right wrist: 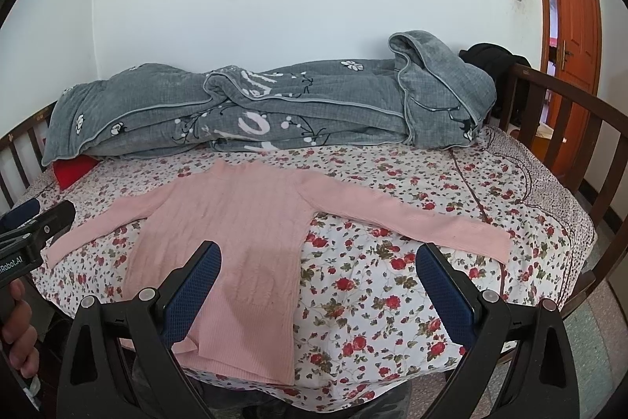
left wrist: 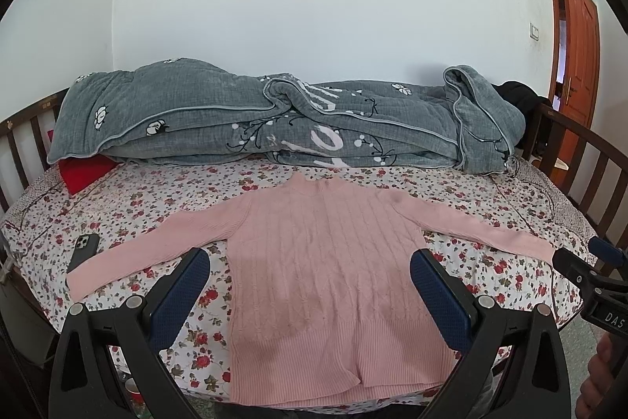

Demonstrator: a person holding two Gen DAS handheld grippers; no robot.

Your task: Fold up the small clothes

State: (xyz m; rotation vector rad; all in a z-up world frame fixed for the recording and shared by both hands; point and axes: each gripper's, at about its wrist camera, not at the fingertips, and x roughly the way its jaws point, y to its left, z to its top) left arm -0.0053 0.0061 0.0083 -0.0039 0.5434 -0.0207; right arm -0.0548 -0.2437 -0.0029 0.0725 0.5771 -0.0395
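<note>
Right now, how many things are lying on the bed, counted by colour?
Pink: 1, the sweater
Grey: 1, the quilt
Red: 1, the red cloth under the quilt's corner
Black: 2, the phone and the dark clothing at the rail
Total: 5

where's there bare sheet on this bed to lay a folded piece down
The widest free patch of sheet is below the sweater's right sleeve, toward the bed's near right corner. A narrower strip lies between the sweater's collar and the grey quilt. The left side is crowded: the left sleeve, a phone and a red cushion.
</note>
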